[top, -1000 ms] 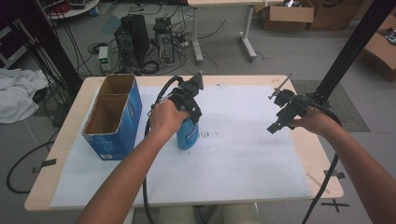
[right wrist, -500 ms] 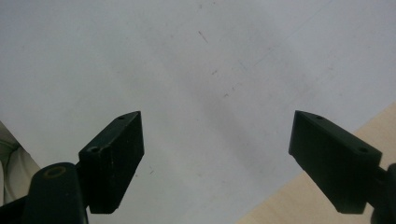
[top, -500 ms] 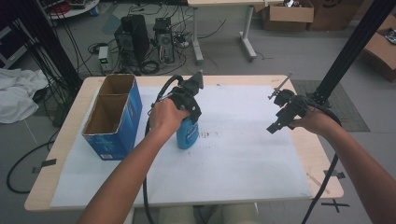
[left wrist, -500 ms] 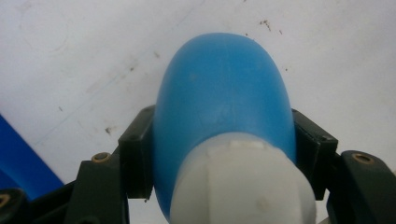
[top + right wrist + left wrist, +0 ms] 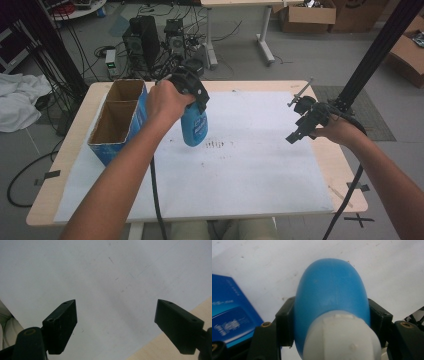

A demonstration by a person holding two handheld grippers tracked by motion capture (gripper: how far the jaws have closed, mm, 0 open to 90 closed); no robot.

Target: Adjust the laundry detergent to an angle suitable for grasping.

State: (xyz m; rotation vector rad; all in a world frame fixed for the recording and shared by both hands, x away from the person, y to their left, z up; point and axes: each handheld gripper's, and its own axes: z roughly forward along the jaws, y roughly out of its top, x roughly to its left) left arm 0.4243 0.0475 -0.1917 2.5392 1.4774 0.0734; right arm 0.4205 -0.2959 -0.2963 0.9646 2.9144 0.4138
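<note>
Blue bottle (image 5: 332, 297) clamped in left gripper (image 5: 192, 100).

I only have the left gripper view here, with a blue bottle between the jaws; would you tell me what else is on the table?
Observer: In the high view, an open blue cardboard box with two compartments stands on the table's left side, beside the blue bottle.
Operator: Thank you. Is anything in that box?
Observer: Both compartments look empty from above.
Operator: And what is the other hand doing?
Observer: The right gripper is over the white sheet near the table's right edge, jaws wide apart with nothing between them.
</note>
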